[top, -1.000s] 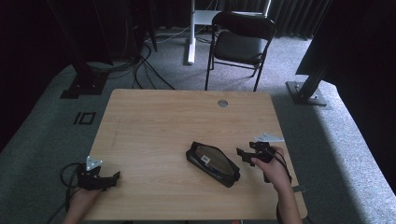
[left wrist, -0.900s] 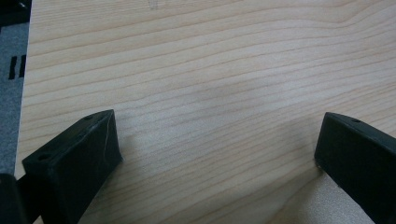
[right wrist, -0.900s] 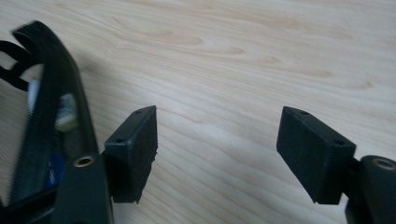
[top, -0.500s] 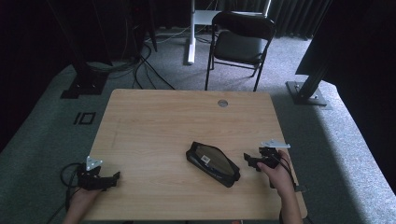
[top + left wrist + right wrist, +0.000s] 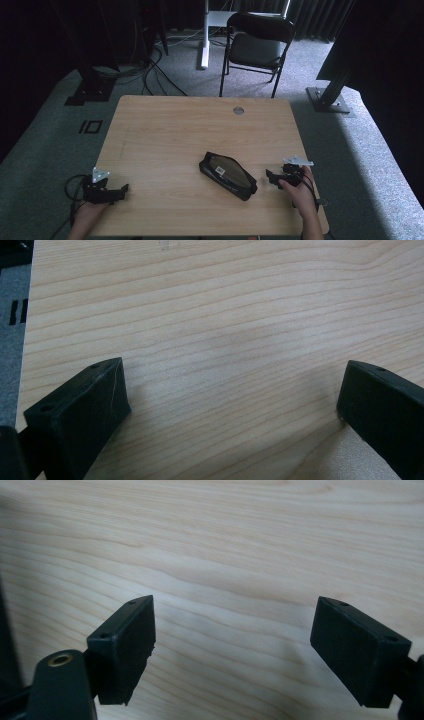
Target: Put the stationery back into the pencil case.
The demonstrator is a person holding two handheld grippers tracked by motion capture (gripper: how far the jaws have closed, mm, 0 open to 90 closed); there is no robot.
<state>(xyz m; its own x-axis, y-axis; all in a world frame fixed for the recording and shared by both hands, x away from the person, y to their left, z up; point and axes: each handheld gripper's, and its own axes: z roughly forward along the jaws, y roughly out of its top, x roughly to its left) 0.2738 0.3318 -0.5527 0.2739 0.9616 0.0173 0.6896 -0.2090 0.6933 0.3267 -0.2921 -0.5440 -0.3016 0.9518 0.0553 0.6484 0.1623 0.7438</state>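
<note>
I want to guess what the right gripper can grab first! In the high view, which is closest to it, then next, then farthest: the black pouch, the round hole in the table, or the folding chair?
From the right gripper:
1. Black pouch, just left of it on the table.
2. Round hole, near the table's far edge.
3. Folding chair, on the floor beyond the table.

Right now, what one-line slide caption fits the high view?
Black pouch lies on the wooden table; the right tool, open, sits just beside it, the left tool rests at the near-left corner.
</note>
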